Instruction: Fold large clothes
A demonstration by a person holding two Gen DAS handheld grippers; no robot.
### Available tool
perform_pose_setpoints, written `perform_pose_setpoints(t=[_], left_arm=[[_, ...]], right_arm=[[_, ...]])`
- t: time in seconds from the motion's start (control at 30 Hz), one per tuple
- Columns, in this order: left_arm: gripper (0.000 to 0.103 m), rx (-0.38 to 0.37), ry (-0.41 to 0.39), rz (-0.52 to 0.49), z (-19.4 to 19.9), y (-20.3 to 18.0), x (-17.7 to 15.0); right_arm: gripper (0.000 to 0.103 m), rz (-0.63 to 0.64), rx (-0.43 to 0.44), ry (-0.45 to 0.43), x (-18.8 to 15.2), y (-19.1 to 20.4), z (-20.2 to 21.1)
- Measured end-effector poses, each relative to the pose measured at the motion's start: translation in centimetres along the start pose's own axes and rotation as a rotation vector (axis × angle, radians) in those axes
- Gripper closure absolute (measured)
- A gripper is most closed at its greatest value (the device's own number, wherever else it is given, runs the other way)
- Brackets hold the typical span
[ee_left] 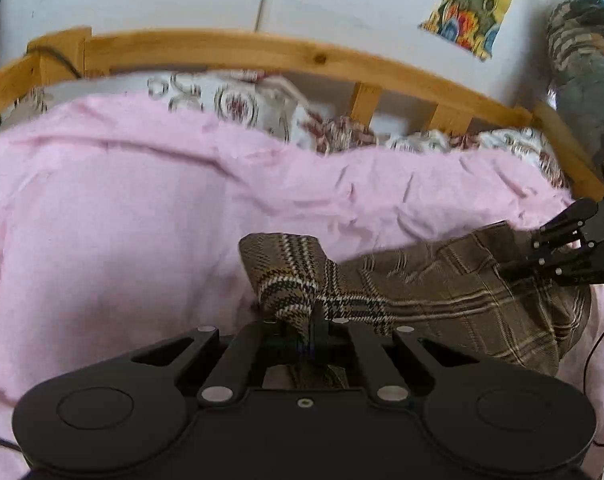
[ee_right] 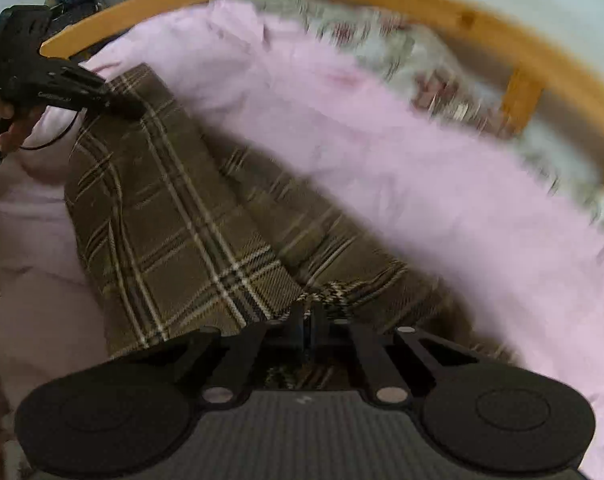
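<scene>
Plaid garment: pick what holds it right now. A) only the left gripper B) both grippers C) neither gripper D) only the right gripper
B: the left gripper and the right gripper each have their fingers pinched shut on an end of the brown plaid garment, over the pink sheet.

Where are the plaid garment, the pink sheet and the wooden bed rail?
plaid garment point(ee_right: 174, 208): right wrist view, flat middle of the cloth.
pink sheet point(ee_left: 102, 208): left wrist view, bare stretch left of the garment.
wooden bed rail point(ee_left: 222, 46): left wrist view, top bar.
</scene>
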State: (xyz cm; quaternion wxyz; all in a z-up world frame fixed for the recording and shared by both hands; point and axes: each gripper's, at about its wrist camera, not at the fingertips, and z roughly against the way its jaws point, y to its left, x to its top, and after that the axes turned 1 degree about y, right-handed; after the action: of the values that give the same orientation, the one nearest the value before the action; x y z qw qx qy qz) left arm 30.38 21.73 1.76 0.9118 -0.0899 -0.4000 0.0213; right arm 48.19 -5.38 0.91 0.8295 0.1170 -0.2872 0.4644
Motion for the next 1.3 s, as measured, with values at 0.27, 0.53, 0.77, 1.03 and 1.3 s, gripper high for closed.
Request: perform_pose_setpoints(t=[0.27,0.53,0.77,1.03,1.3], left_arm=[[0.1,0.083,0.001,-0.018,-3.8,0.0,3.5],[0.099,0.13,0.101,-0.016,-7.7,-0.5,1.3],[0.096,0.142,0.113,-0.016,-7.9,-0.4,1.6],[0.095,0.162,0.116,-0.02,-7.5,-0.5,1.7],[0.097,0.163,0.071,0.02,-6.5,0.6,1.7]], right_arm=[[0.1,-0.059,-0.234,-0.108,3.1,-3.2,-1.2],[0.073,-0.167,-0.216,-0.096,-1.4,-3.3,-3.7],[0.027,-0.328,-0.328,-0.238,-6.9,-6.9,6.3],[0.098,-0.508,-0.298,-0.159,-12.4,-9.1,6.2],[0.101,-0.629,-0.473,-0.285,-11.8,-12.1,8.4]])
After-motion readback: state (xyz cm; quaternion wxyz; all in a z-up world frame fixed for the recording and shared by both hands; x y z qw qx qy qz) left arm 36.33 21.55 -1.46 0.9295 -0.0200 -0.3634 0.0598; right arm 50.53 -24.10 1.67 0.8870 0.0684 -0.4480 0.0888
